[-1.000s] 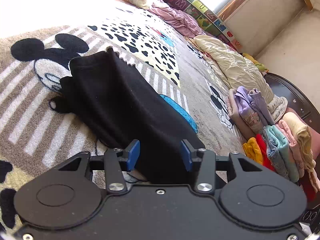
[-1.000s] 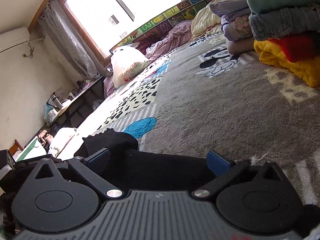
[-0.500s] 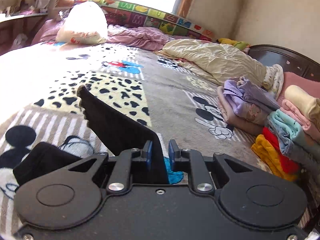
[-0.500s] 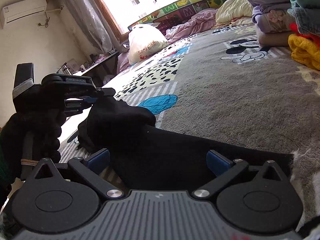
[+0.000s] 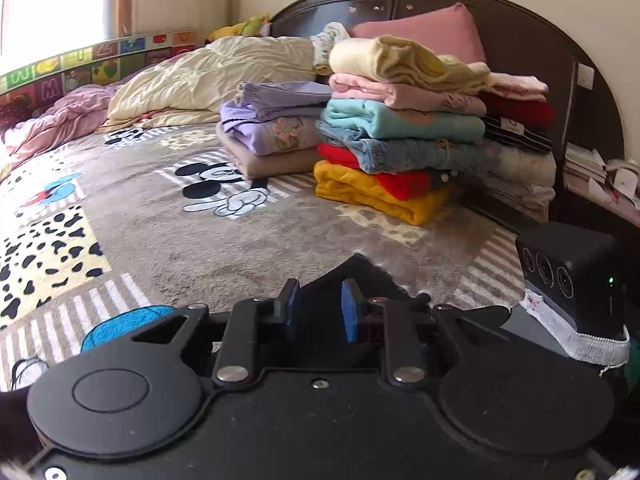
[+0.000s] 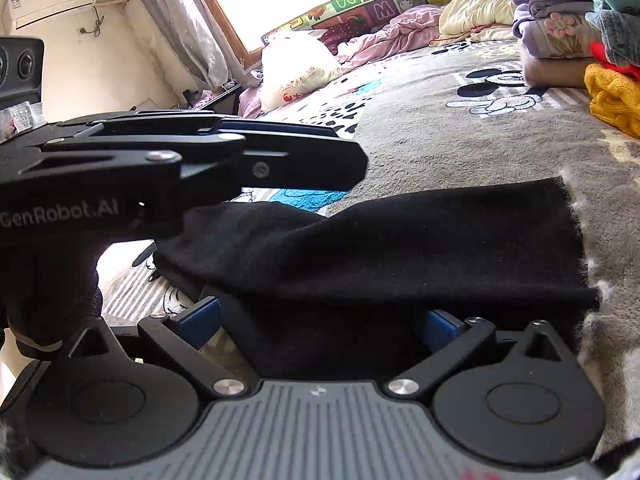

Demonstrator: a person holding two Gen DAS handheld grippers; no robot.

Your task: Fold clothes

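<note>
Left tongs (image 5: 316, 312) easing apart over the black garment (image 6: 400, 248), right tongs (image 6: 320, 322) spread wide astride it near the bed's (image 5: 240, 248) foot edge — smooth that fold flat before regripping.

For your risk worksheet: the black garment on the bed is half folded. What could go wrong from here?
1. The left gripper has just been opening, and the black garment between its pads looks loosely held, so the folded-over layer may slip and fall back.
2. The right gripper stands open around the near edge, so nothing pins it; the cloth may drag across the blanket and wrinkle.
</note>
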